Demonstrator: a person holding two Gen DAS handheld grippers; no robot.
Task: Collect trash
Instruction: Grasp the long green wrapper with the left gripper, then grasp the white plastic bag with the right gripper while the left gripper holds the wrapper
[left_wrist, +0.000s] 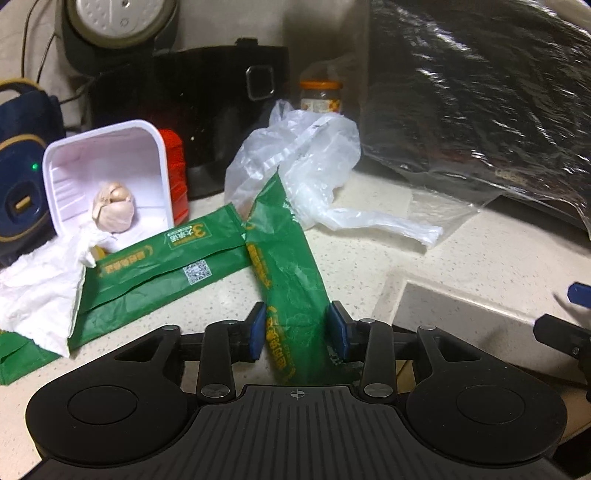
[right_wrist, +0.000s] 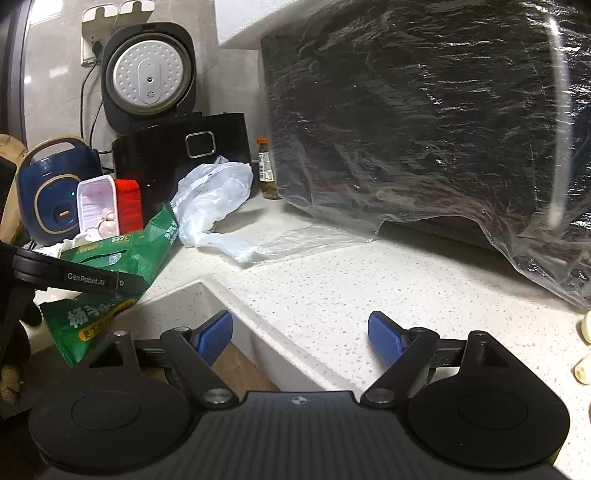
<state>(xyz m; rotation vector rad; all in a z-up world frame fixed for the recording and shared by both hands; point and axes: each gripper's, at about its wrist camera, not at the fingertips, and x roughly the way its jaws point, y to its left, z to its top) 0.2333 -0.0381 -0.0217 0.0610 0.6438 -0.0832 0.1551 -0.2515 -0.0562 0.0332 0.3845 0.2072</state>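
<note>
Left wrist view: left gripper (left_wrist: 298, 328) jaws flank a green wrapper (left_wrist: 291, 280), seemingly not pressing it; right gripper (right_wrist: 301, 336) gapes empty over the counter (right_wrist: 332, 280).

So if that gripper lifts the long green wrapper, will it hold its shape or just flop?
Probably flop. The green wrapper looks like thin creased film that already bends over the counter edge, so its free end would likely droop. It seems empty and flat, so likely very light. Its glossy surface may slip between the left gripper's pads, which flank it without clearly pressing.
</note>
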